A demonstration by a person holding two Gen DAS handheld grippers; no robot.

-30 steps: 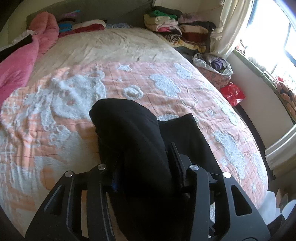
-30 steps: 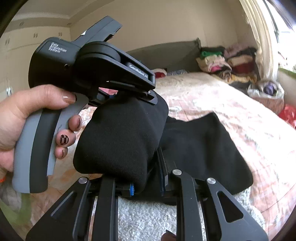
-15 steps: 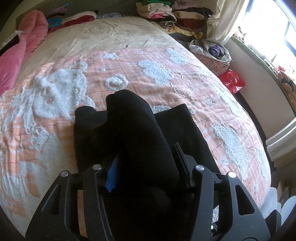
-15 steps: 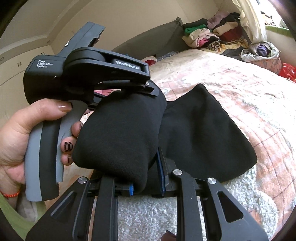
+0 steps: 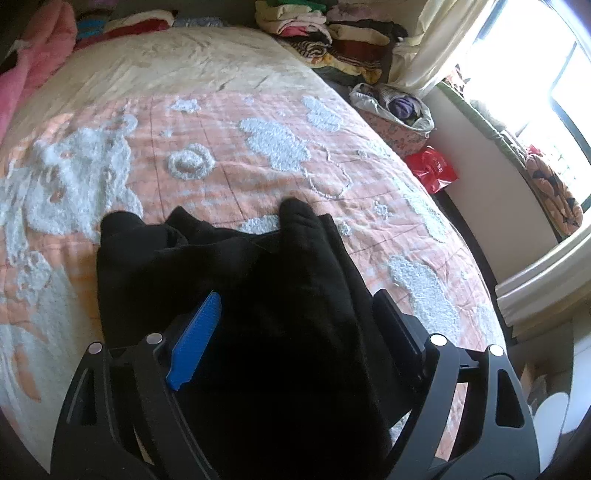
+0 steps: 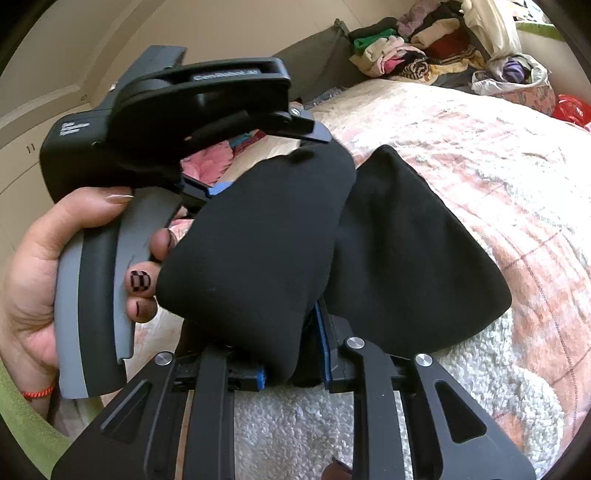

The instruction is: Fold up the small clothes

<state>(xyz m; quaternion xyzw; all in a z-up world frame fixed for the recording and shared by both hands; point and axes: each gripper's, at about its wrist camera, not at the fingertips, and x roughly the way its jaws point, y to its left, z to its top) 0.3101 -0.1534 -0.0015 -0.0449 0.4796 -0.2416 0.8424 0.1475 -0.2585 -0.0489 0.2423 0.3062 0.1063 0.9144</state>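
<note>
— Tongs first: how is the left gripper (image 5: 291,332) standing in its own view?

— Its 2 jaws have just been opening and are standing wide apart. The black garment (image 5: 236,295) is lying between them, but the blue pad (image 5: 195,345) on the left side is showing bare, clear of the cloth, so nothing is being pinched.

— Where is the garment sitting?

— It is resting in a loose heap on the pink and white bedspread (image 5: 240,155), near the close edge of the bed, with a lump sticking up at its far end. Beyond the bed, a pile of folded clothes (image 5: 325,33) is sitting by the curtain, and a red bag (image 5: 432,170) is lying on the floor beside the bed.

— And the other view?

— The right gripper (image 6: 291,365) is clamping a fold of the black garment (image 6: 258,236); its jaws are nearly together with the cloth bulging up out of them. The rest of the cloth is spreading to the right across the bedspread (image 6: 498,166).

— Is the left one showing there too?

— Yes, a hand (image 6: 33,266) is holding its grey handle, and the left gripper (image 6: 258,162) is hanging over the raised fold with its upper finger just above the cloth.
</note>
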